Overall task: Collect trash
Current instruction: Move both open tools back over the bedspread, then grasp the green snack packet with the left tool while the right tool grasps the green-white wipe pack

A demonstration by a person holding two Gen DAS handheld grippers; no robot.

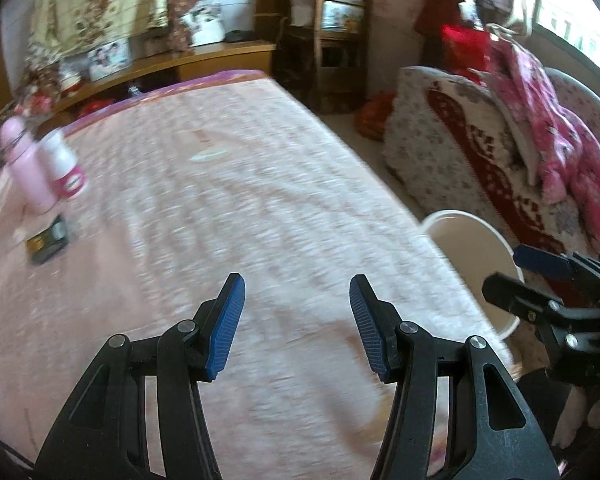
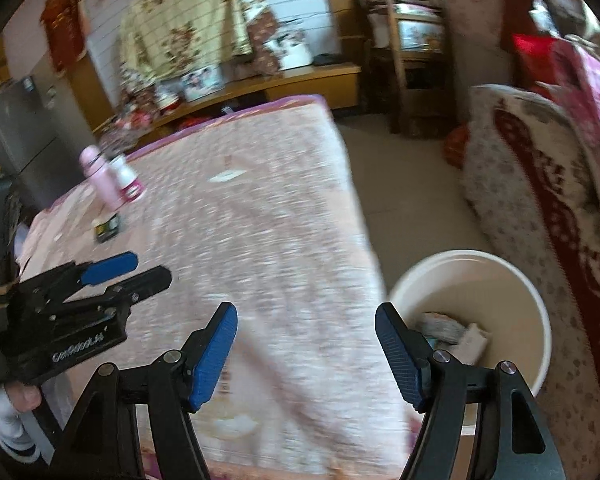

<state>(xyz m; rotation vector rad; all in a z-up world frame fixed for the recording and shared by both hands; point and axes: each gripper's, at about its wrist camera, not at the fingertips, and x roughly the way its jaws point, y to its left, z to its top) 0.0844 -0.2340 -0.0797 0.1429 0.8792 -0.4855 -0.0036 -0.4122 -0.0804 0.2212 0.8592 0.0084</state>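
My left gripper (image 1: 297, 286) is open and empty above the pink blanket-covered table (image 1: 220, 208). My right gripper (image 2: 306, 314) is open and empty at the table's right edge (image 2: 356, 216), beside a white bucket (image 2: 540, 320) on the floor. Crumpled paper trash (image 2: 452, 330) lies inside the bucket. A small white scrap (image 1: 208, 157) lies far out on the table, also in the right wrist view (image 2: 226, 177). A dark small box (image 1: 48, 242) lies at the left, also in the right wrist view (image 2: 107, 229). The bucket shows in the left wrist view (image 1: 480, 248).
A pink bottle (image 1: 26, 164) and a white-and-pink bottle (image 1: 62, 164) stand at the table's left. A sofa with patterned covers (image 1: 480, 152) stands right of the bucket. A wooden shelf (image 1: 324, 36) and a low cabinet (image 1: 220, 56) stand behind the table.
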